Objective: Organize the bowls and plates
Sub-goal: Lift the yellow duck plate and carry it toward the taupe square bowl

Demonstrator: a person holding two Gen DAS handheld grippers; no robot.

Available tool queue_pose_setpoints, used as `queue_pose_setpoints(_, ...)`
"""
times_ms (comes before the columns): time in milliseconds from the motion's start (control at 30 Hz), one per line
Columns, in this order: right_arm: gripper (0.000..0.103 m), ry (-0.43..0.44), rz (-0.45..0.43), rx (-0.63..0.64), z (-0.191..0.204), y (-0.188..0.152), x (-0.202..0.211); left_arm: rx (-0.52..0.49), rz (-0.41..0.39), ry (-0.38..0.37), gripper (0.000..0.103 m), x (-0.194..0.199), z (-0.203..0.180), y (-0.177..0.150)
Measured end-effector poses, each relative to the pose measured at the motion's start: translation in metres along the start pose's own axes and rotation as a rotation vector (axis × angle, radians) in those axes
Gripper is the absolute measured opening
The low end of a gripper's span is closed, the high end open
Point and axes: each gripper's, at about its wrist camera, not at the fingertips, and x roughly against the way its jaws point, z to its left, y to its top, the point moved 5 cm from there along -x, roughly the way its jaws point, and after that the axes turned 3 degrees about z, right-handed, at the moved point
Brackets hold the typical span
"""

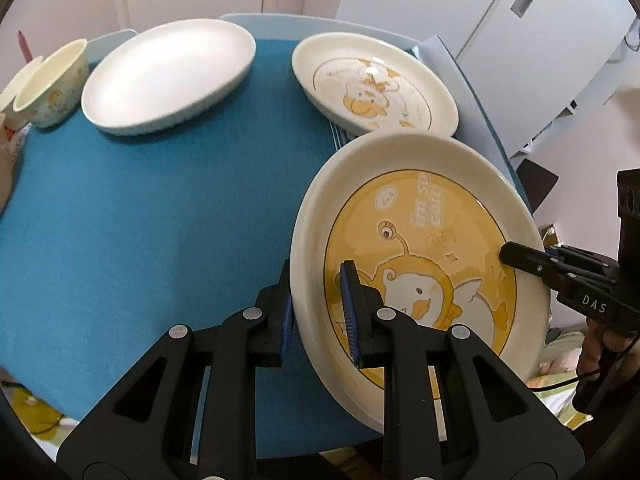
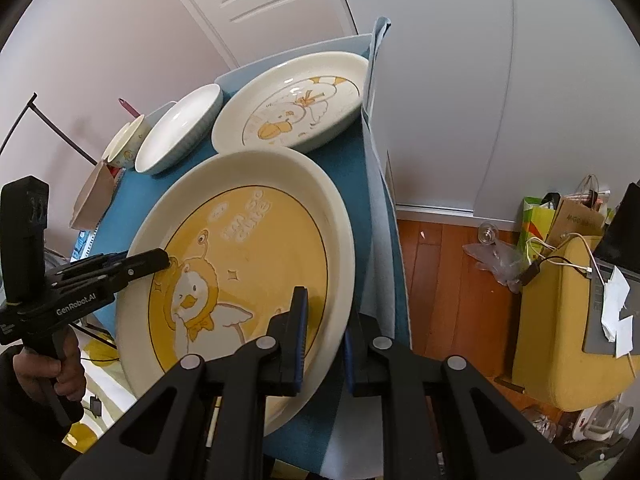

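A large cream plate with a yellow duck picture (image 1: 424,240) is held tilted above the blue table's near right corner. My left gripper (image 1: 316,312) is shut on its near-left rim. My right gripper (image 2: 324,340) is shut on its opposite rim; the plate also shows in the right wrist view (image 2: 248,248). A second duck plate (image 1: 372,84) lies flat at the far right. A plain white oval dish (image 1: 168,76) lies at the far middle. A small duck bowl (image 1: 52,88) stands at the far left.
The blue cloth (image 1: 140,220) covers the table. Another cream bowl rim (image 1: 16,80) and a pink utensil (image 1: 24,46) sit beside the small bowl. White cabinet doors (image 1: 500,20) stand behind. A wooden floor (image 2: 448,280) with bags and a yellow case (image 2: 560,320) lies right of the table.
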Motion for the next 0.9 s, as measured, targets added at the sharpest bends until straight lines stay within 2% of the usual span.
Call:
queue_pose_setpoints(233, 0.014, 0.010, -0.049, 0.042, 0.031, 0.017, 0.022, 0.008, -0.055, 0.013, 0.018, 0.042, 0.018, 0.011)
queue_pose_setpoints(433, 0.014, 0.037, -0.073, 0.093, 0.083, 0.037, 0.019, 0.042, -0.075, 0.056, 0.018, 0.081, 0.066, 0.012)
queue_pose_setpoints(667, 0.014, 0.085, -0.042, 0.140, 0.158, 0.044, -0.012, 0.081, -0.066, 0.120, 0.018, 0.117, 0.147, -0.006)
queue_pose_setpoints(900, 0.014, 0.097, 0.019, 0.175, 0.228, 0.044, -0.066, 0.119, -0.031, 0.143, 0.018, 0.124, 0.227, -0.025)
